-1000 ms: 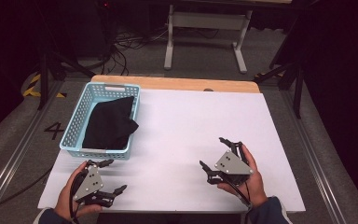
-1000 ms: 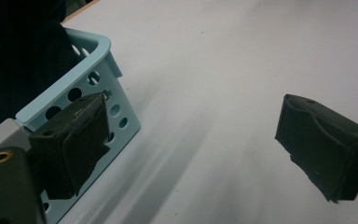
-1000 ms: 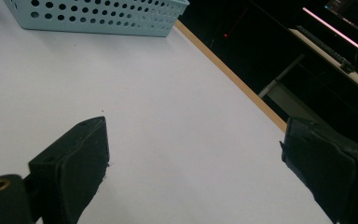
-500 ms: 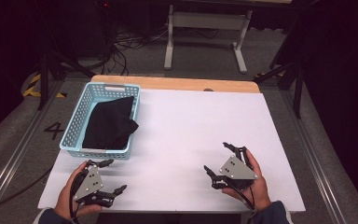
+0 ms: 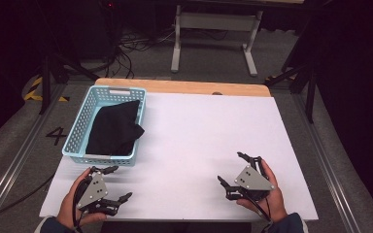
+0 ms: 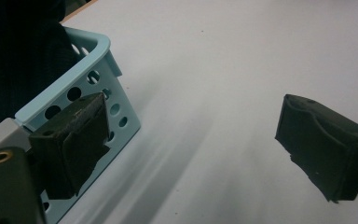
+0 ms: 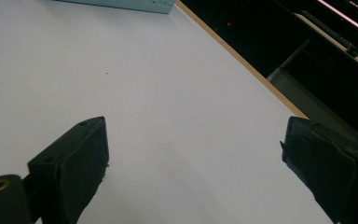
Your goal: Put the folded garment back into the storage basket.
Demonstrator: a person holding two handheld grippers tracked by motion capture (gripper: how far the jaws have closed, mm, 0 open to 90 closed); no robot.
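Both grippers, left [image 5: 111, 187] and right [image 5: 237, 174], rest wide open and empty at the table's near edge (apparently a start pose), so reaching the black cloth [image 5: 112, 128] in the far-left basket [image 5: 77, 128] likely comes next.

Got my left gripper [image 5: 117, 183] down at the near left with its jaws spread wide, my right gripper [image 5: 233, 173] at the near right, gaping too, nothing held.
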